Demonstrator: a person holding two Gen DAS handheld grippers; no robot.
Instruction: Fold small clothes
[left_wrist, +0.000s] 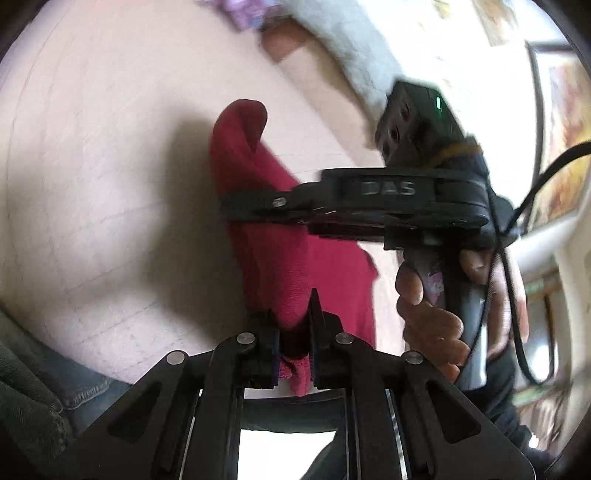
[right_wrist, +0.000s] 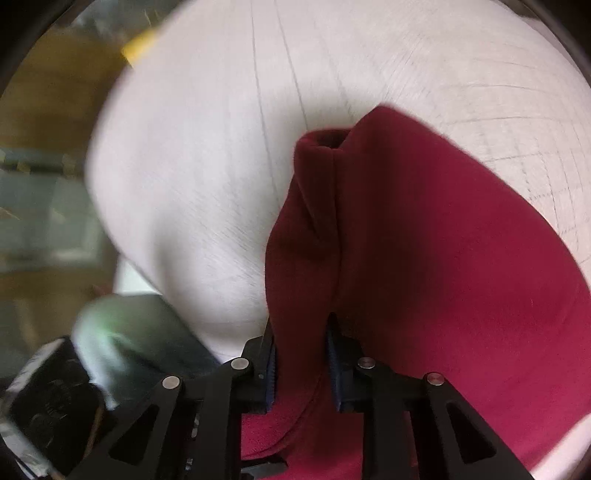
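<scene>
A dark red garment (left_wrist: 280, 258) lies bunched on the pale table (left_wrist: 92, 184). My left gripper (left_wrist: 293, 332) is shut on its near edge, with a tuft of red cloth squeezed between the pads. My right gripper (left_wrist: 236, 205) comes in from the right, held by a hand (left_wrist: 428, 321), with its fingertips on the garment's middle. In the right wrist view the red garment (right_wrist: 424, 258) fills the right half. A raised fold of it runs down between the fingers of my right gripper (right_wrist: 301, 354), which is shut on that fold.
A white fuzzy sleeve (left_wrist: 351, 55) crosses the top, with purple cloth (left_wrist: 243, 11) beyond it. Blue jeans (left_wrist: 74, 387) show past the table's near edge. A blurred black device (right_wrist: 48, 406) sits low left, and yellowish floor (right_wrist: 48, 110) lies beyond the table (right_wrist: 203, 184).
</scene>
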